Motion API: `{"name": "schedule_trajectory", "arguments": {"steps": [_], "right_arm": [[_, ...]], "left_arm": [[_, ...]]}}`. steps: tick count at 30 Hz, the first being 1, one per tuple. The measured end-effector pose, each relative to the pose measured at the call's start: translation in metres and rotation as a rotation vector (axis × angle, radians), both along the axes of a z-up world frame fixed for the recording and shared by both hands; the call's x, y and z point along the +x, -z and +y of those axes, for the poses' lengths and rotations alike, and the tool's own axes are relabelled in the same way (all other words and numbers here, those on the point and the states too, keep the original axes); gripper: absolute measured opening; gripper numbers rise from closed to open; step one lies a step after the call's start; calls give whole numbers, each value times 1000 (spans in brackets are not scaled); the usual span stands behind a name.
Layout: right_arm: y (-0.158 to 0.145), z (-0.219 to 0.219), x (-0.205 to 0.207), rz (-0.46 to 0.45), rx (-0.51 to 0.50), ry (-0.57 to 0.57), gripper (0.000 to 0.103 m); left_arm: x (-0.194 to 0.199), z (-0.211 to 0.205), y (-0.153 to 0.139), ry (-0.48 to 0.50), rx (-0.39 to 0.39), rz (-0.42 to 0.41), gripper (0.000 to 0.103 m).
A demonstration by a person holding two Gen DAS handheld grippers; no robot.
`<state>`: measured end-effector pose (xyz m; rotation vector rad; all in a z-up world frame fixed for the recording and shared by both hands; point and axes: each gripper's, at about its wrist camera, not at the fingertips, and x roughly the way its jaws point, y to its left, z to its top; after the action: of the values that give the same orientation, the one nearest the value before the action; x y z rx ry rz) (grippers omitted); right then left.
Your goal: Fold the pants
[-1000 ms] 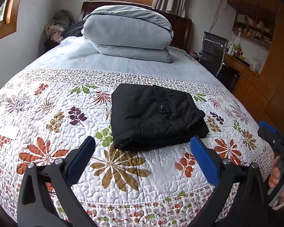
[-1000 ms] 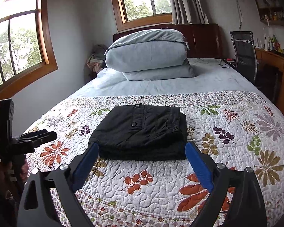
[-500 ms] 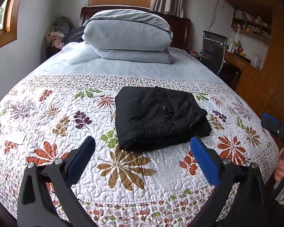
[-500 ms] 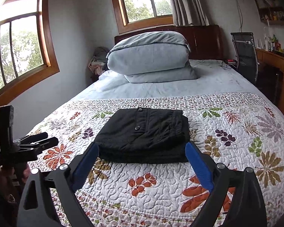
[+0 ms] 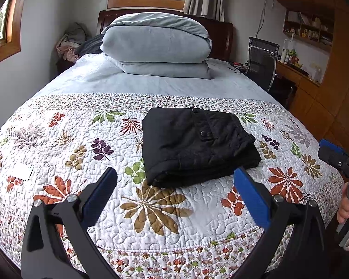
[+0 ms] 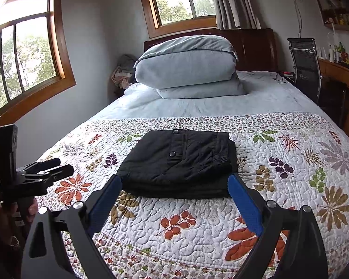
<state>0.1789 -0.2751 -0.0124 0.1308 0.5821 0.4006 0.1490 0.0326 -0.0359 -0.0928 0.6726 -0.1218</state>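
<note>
Black pants (image 5: 197,144) lie folded into a compact rectangle on the floral quilt (image 5: 58,144), also in the right wrist view (image 6: 179,162). My left gripper (image 5: 175,181) is open and empty, held back from the pants' near edge. My right gripper (image 6: 174,186) is open and empty, just short of the pants' near edge. Each gripper shows at the edge of the other's view: the right one (image 5: 337,158) at the far right, the left one (image 6: 35,172) at the far left.
A folded grey duvet (image 5: 156,46) on a pillow sits at the head of the bed by the wooden headboard (image 6: 256,46). A black office chair (image 5: 263,62) and wooden desk (image 5: 297,74) stand to the right. Clothes (image 5: 69,44) pile in the far left corner.
Both grippers have drawn back and up from the folded pants, which now look smaller and farther off. The pants have not moved. Both grippers stay open.
</note>
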Motion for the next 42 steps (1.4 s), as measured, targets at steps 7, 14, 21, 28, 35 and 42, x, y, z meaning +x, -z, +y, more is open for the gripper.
{"name": "schedule_trajectory", "arguments": {"steps": [7, 14, 21, 28, 35, 42], "right_arm": [[4, 0, 4, 12, -2, 1, 94], [7, -1, 5, 16, -11, 5, 95], [5, -1, 5, 13, -17, 2, 95], [5, -2, 6, 15, -16, 3, 95], [5, -2, 8, 14, -20, 1, 95], [9, -2, 9, 27, -18, 7, 95]], "left_arm": [[4, 0, 1, 1, -2, -1, 100], [6, -1, 2, -2, 0, -1, 100], [7, -3, 1, 6, 6, -2, 100], [7, -3, 1, 7, 8, 1, 100], [9, -5, 2, 14, 16, 2, 100], [10, -5, 3, 11, 12, -5, 100]]}}
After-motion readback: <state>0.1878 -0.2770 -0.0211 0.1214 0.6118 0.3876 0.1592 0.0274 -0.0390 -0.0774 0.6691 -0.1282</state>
